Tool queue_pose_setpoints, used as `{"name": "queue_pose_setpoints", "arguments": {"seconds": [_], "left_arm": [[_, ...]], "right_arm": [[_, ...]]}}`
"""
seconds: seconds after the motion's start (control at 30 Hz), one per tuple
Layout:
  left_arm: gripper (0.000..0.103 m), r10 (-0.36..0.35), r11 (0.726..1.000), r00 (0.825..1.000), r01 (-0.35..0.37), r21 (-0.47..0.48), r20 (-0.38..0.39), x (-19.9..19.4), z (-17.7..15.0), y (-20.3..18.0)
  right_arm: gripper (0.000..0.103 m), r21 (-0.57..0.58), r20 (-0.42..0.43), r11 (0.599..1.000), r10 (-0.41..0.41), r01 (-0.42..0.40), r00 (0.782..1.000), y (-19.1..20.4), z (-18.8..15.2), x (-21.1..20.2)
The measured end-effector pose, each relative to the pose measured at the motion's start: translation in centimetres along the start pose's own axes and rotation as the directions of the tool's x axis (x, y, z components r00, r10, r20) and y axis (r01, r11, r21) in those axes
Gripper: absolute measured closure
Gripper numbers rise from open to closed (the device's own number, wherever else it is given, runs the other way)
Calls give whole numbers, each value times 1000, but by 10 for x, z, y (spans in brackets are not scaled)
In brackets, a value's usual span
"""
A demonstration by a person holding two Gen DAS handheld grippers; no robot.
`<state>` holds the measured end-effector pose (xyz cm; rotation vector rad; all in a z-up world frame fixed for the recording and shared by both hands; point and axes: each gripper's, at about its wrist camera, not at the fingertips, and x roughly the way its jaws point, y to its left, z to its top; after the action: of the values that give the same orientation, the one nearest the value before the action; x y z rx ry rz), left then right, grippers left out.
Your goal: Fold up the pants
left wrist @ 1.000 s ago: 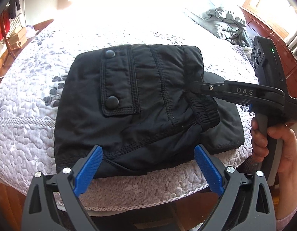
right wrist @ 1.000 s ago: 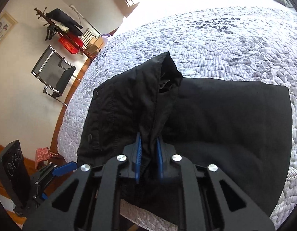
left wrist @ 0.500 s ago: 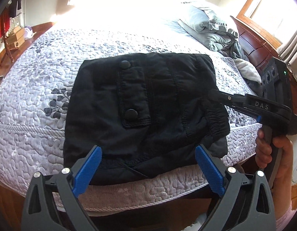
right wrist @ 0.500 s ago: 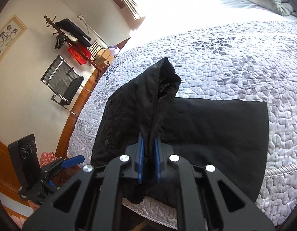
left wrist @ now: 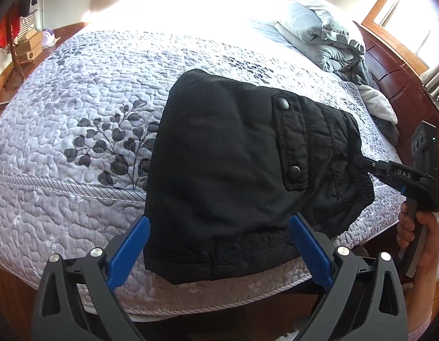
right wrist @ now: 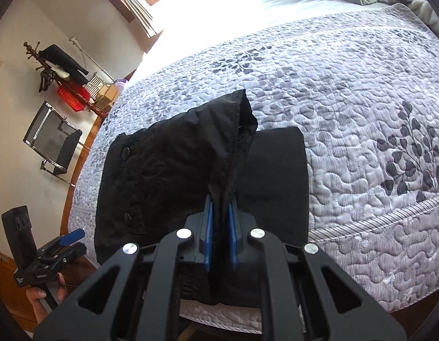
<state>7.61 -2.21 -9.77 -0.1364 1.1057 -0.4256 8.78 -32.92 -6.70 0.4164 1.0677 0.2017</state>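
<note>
Right gripper [right wrist: 219, 237]: blue pads pressed together on a raised ridge of black fabric, pinching the pants [right wrist: 168, 170] at their near edge. The pinched fold rises from the pads and peaks in a loose point farther up the bed. In the left wrist view the same gripper [left wrist: 361, 161] enters from the right side, its tip buried in the gathered, elasticated edge of the pants [left wrist: 233, 170]; the right hand [left wrist: 418, 233] grips its handle below.

Left gripper [left wrist: 219, 251]: jaws spread wide, holding nothing. The two blue pads sit to either side of the near hem of the pants, just above the bed's edge; contact with the fabric cannot be judged. In the right wrist view this gripper [right wrist: 73, 234] appears low at left, off the bed's corner, with the left hand [right wrist: 44, 292] on its handle.

Pants: folded into a compact black bundle lying on the quilted bedspread [left wrist: 77, 99] near the foot edge of the bed, the hem slightly overhanging the border. A flap pocket with two snap buttons [left wrist: 294, 172] faces up on the top layer.

Surroundings: rumpled grey bedding [left wrist: 327, 37] at the far end of the bed; wooden headboard [left wrist: 390, 71] beyond it. A folding chair [right wrist: 53, 139] and a laden coat rack [right wrist: 60, 68] stand against the wall.
</note>
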Motion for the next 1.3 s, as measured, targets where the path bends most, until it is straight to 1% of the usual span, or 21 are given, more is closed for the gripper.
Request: {"name": "queue_pose_setpoints", "arguments": {"seconds": [0.13,0.17,0.2,0.23,0.27,0.3,0.33,0.37,0.47,0.53,0.57,0.63,0.67,0.7,0.73,0.8,0.9,1.0,1.07,1.13,1.3], "left_arm": [[4,11,1000,1000,-11,15,-7,7,3,-6],[4,13,1000,1000,-13,16,-10,9,3,-7],[4,14,1000,1000,-14,19,-14,10,3,-8],[4,16,1000,1000,-16,20,-17,11,3,-8],[4,18,1000,1000,-18,21,-19,12,3,-7],[4,21,1000,1000,-21,22,-20,12,3,-7],[4,24,1000,1000,-23,21,-20,12,2,-6],[4,27,999,999,-27,19,-22,12,2,-5],[4,34,999,999,-34,15,-23,11,3,-3],[4,33,999,999,-33,13,-21,10,3,-4],[4,32,999,999,-32,14,-19,10,3,-4],[4,34,999,999,-33,18,-17,8,3,-6],[4,37,999,999,-36,20,-17,8,2,-6],[4,39,999,999,-39,21,-18,8,2,-6],[4,44,999,999,-44,20,-22,8,1,-6],[4,50,999,998,-50,14,-28,9,0,-3],[4,54,999,998,-55,0,-35,10,-1,0],[4,52,999,998,-52,-7,-37,11,-1,1],[4,50,999,998,-50,-2,-35,11,0,-1],[4,47,999,998,-47,3,-32,11,1,-3],[4,42,999,998,-41,6,-36,16,3,-6]], "right_arm": [[92,16,-39,999,-36,37,999,-10,-7,17],[89,8,-49,998,-55,55,997,-11,-8,22],[82,6,-54,997,-70,71,996,-12,-8,25],[78,-2,-55,997,-78,78,995,-11,-9,26],[69,-12,-46,996,-91,91,995,-11,-8,25],[52,-19,-37,995,-96,95,995,-11,-6,21],[47,-27,-22,995,-94,93,995,-10,-4,17],[46,-29,-1,995,-92,92,996,-10,-1,11],[45,1,20,998,-66,66,998,-15,14,4],[45,12,7,999,-42,42,999,-18,24,11],[45,18,-5,999,-49,49,999,-18,28,16],[50,28,-28,999,-28,29,999,-21,34,28],[56,40,-38,999,-9,11,999,-22,36,34],[66,48,-45,999,3,-1,999,-22,36,39],[73,52,-51,998,21,-19,998,-22,37,43],[95,62,-62,997,55,-52,997,-20,37,49],[100,52,-45,997,67,-64,997,-17,40,46],[100,61,-5,996,72,-72,997,-20,47,32],[100,71,15,996,50,-51,999,-24,51,25],[100,66,12,998,19,-20,1000,-28,53,26],[99,86,-31,996,-8,11,999,-38,45,49]]}}
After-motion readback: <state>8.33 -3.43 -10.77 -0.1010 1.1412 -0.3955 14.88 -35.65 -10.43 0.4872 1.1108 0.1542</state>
